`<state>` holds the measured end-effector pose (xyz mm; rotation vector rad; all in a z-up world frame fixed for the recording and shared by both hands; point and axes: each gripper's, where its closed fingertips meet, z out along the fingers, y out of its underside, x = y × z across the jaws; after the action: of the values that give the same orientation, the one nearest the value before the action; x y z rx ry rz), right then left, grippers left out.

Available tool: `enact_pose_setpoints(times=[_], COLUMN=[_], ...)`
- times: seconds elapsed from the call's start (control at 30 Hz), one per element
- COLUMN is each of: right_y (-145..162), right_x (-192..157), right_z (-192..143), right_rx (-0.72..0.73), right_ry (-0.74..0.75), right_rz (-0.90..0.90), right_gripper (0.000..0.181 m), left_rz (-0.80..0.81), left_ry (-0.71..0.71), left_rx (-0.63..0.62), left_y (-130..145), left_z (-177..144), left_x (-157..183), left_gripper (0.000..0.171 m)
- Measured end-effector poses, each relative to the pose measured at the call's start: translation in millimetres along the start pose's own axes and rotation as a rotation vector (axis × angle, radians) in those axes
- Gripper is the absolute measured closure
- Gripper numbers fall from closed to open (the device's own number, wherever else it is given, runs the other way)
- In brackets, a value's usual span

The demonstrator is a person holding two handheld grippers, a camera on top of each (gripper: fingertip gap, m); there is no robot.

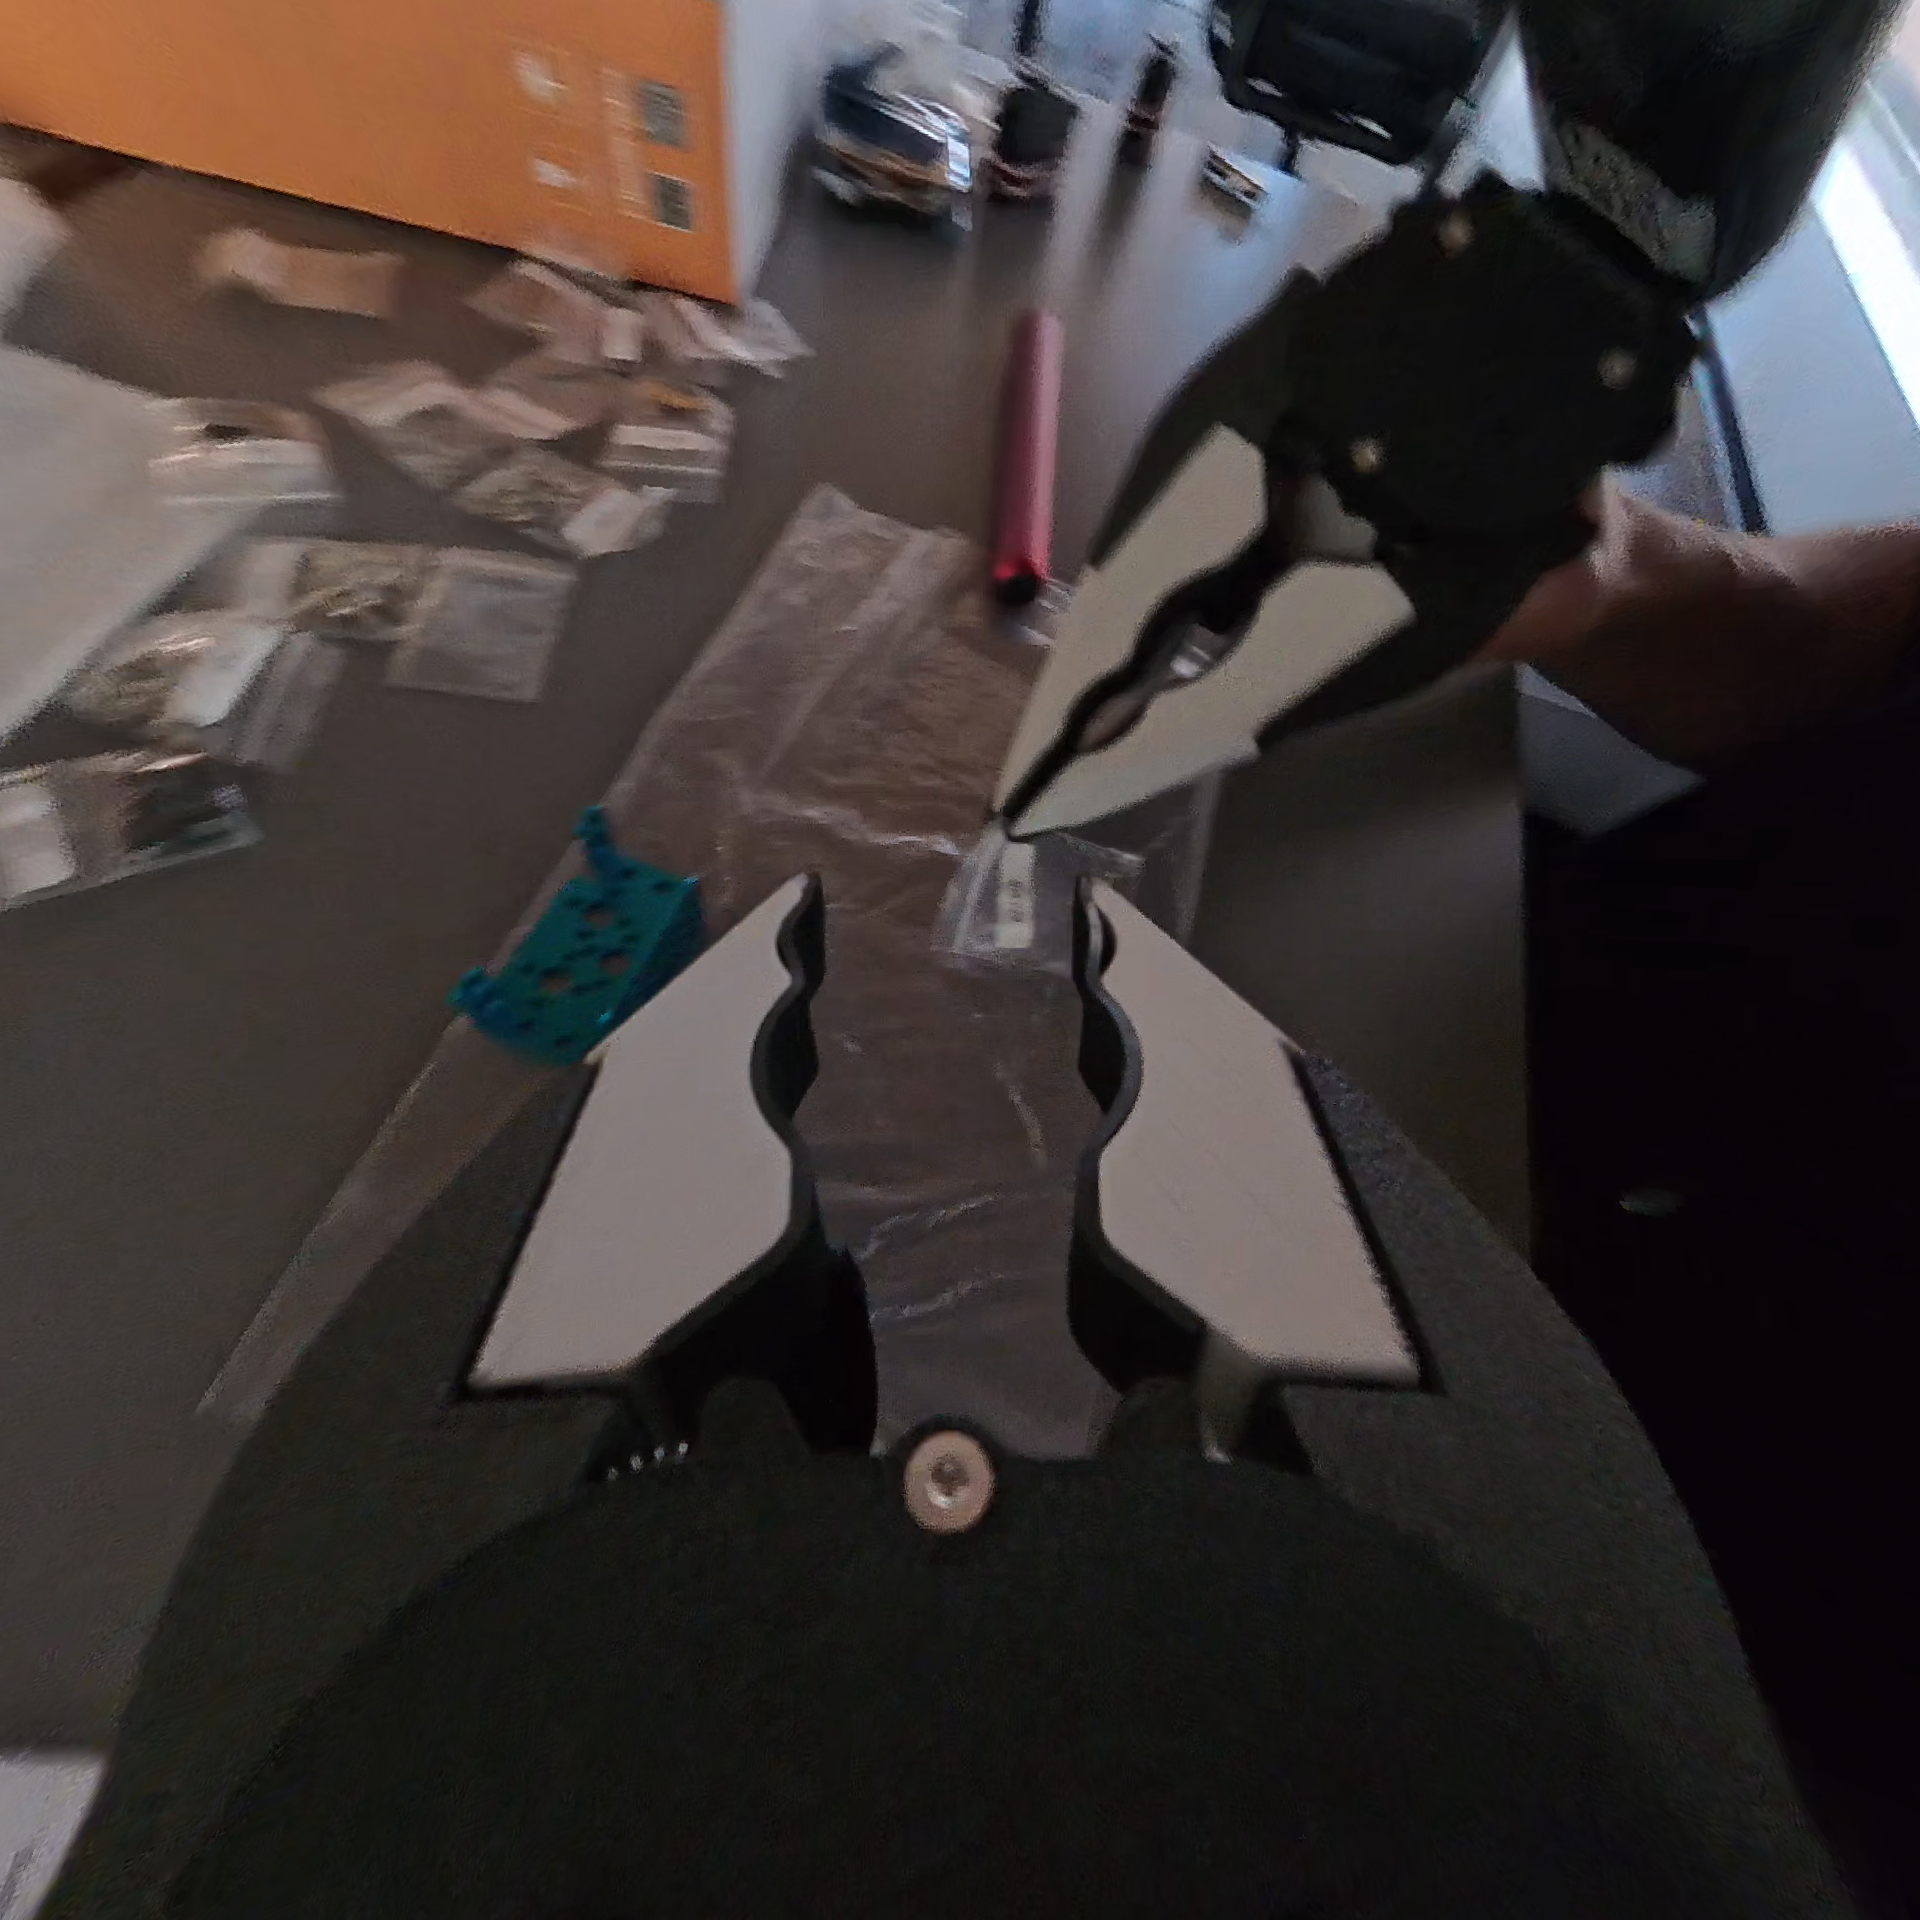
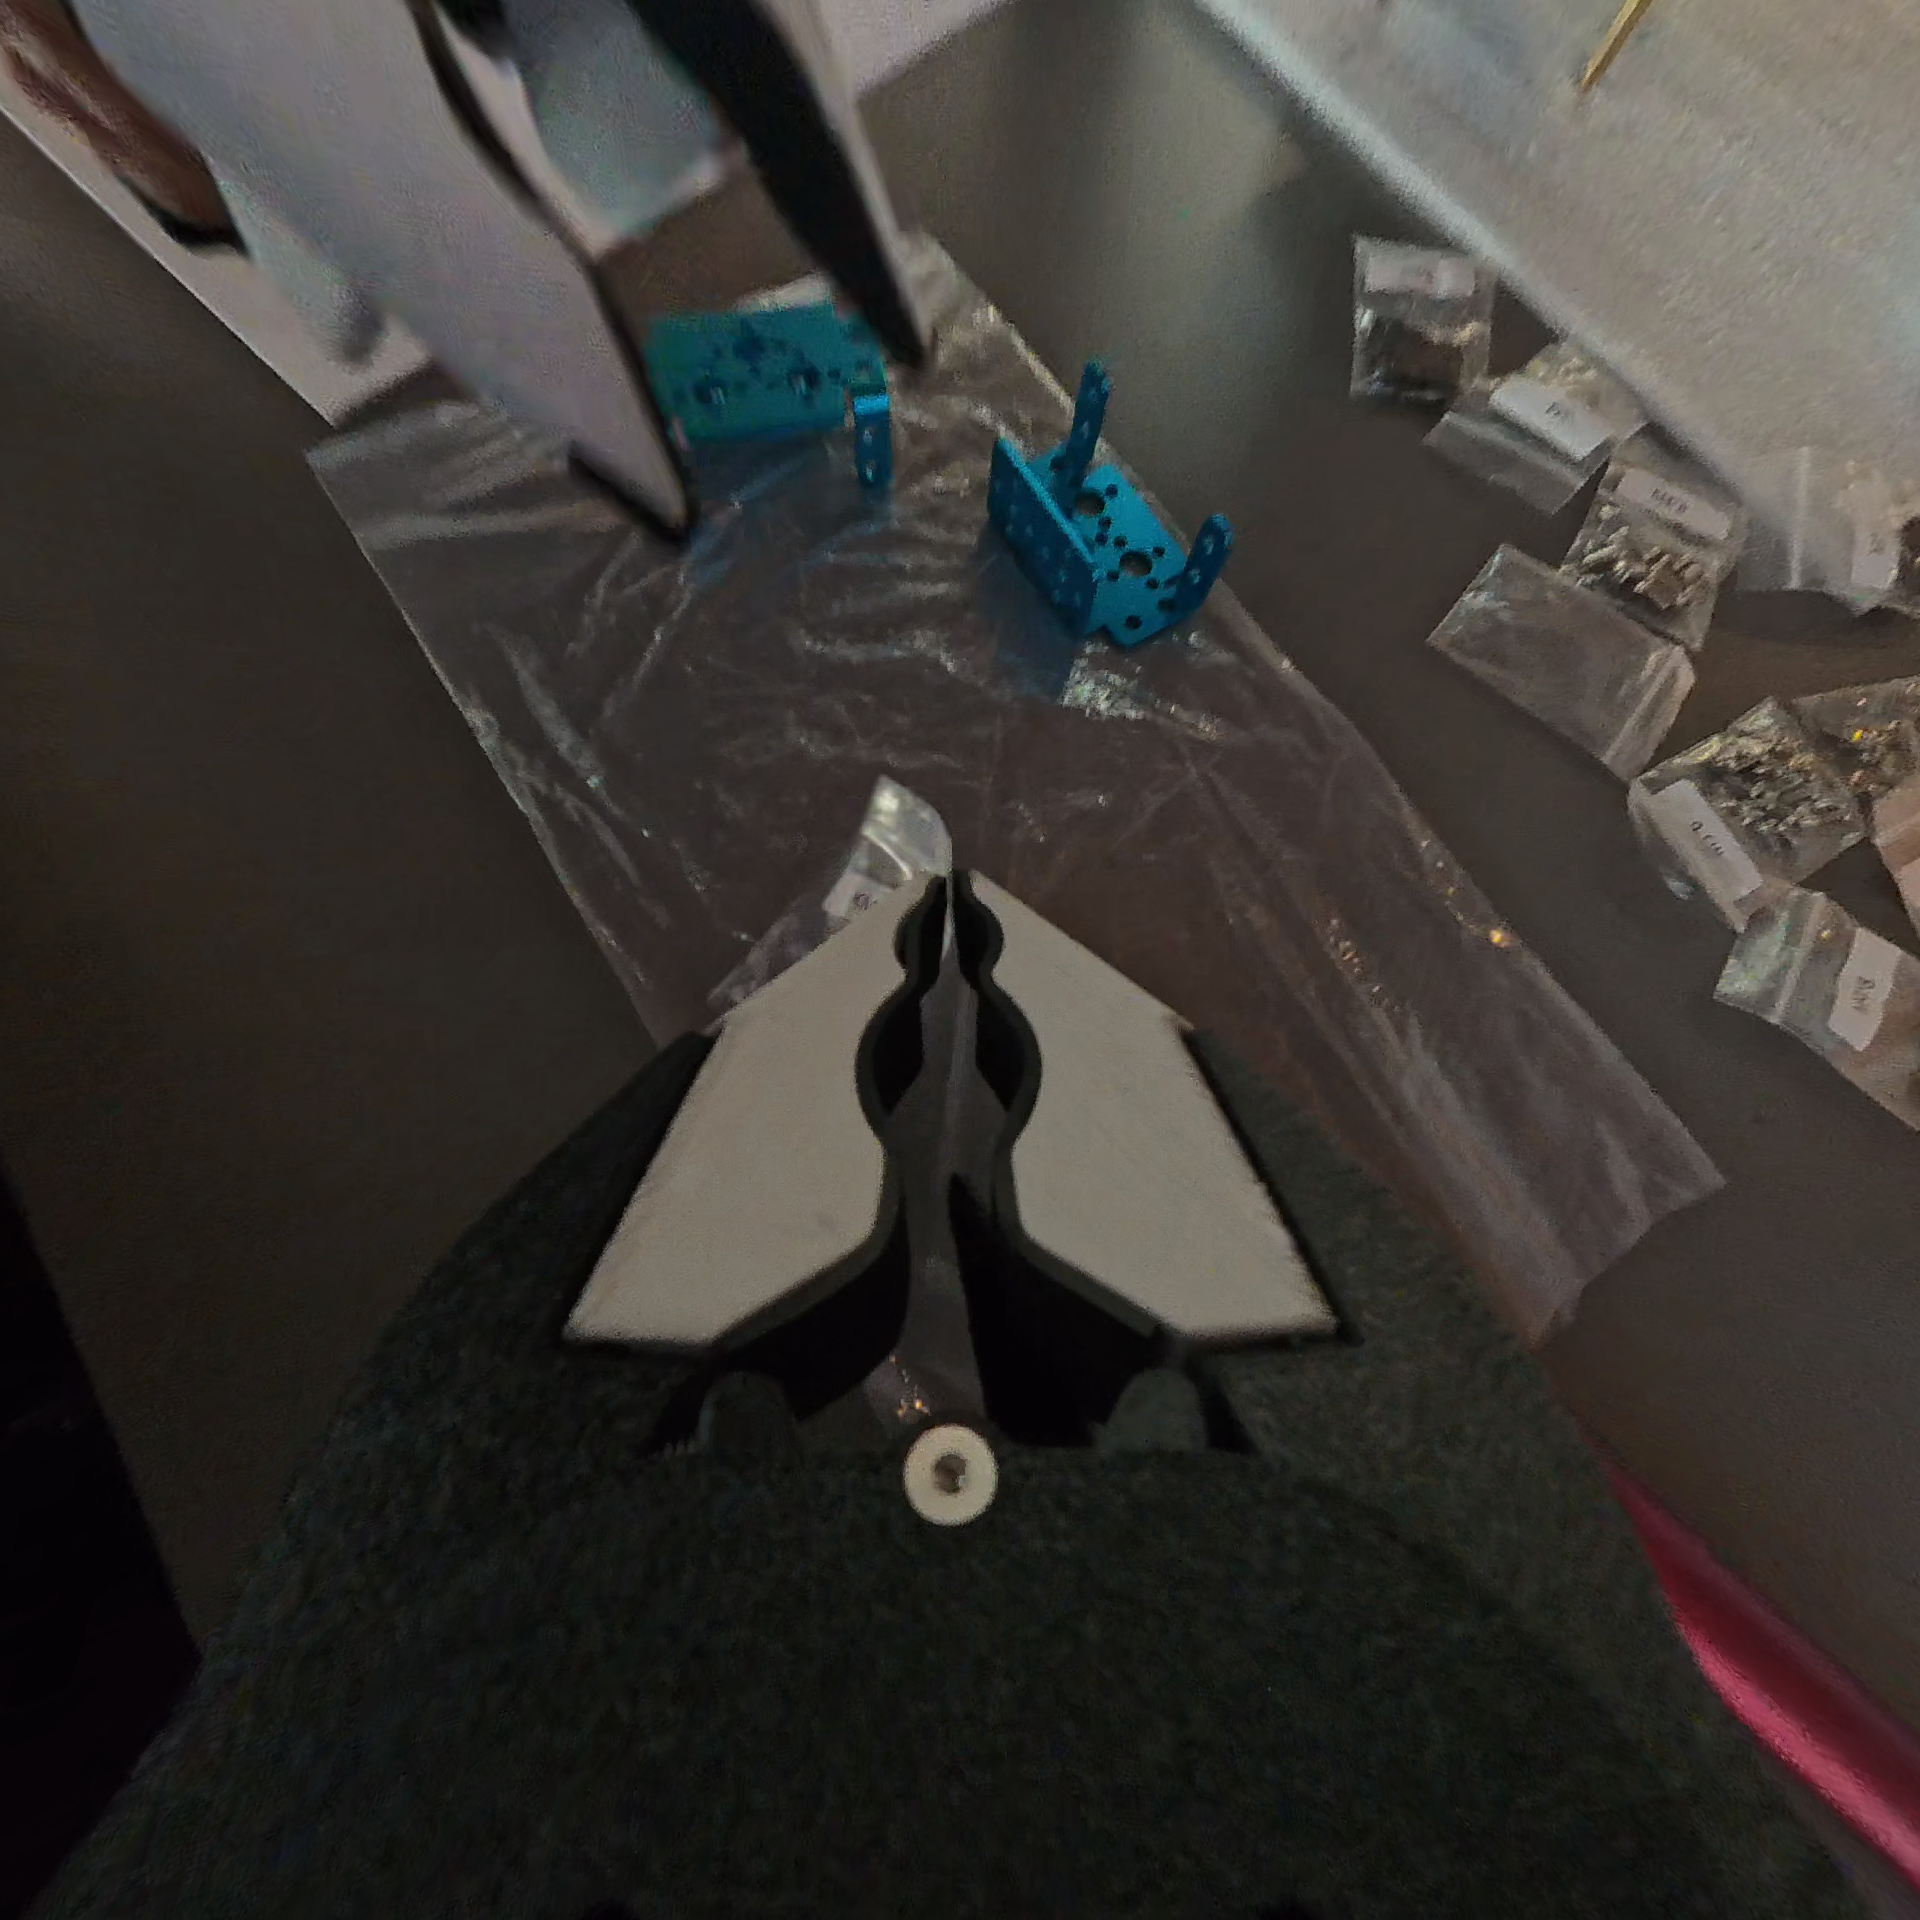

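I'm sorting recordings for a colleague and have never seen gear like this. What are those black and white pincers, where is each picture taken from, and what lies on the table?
No robot here: a person holds a two-finger gripper in each hand, each with a camera looking along its fingers. In the left wrist view, the left gripper is open above a clear plastic sheet on the dark table, with the other gripper farther off. In the right wrist view, the right gripper is shut on a small clear bag. Two blue perforated metal brackets stand on the sheet. More small bags of hardware lie beside it, with a red tube and an orange box farther off.
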<state>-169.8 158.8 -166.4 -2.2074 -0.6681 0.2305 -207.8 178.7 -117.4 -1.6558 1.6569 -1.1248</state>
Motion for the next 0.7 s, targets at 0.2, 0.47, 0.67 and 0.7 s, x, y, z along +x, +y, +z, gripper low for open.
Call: enact_pose_setpoints(times=[0.2, 0.47, 0.67, 0.7], right_y=[-32, -38, -33, -34], right_x=[-1, -15, -22, -24], right_z=[-31, -45, -41, -41], right_rx=[0.272, 0.352, 0.338, 0.341], right_ry=[-0.15, -0.346, -0.348, -0.351], right_rz=[0.062, 0.145, 0.109, 0.103], right_gripper=[0.181, 0.181, 0.177, 0.169], left_rz=[0.18, 0.163, 0.259, 0.29], left_ry=[0.025, 0.157, 0.12, 0.11], left_rx=[-0.094, 0.071, 0.045, 0.033], left_y=[12, -2, 11, 14], left_z=[25, 22, 23, 23], left_x=[9, 31, 35, 35], left_gripper=[0.124, 0.17, 0.171, 0.171])
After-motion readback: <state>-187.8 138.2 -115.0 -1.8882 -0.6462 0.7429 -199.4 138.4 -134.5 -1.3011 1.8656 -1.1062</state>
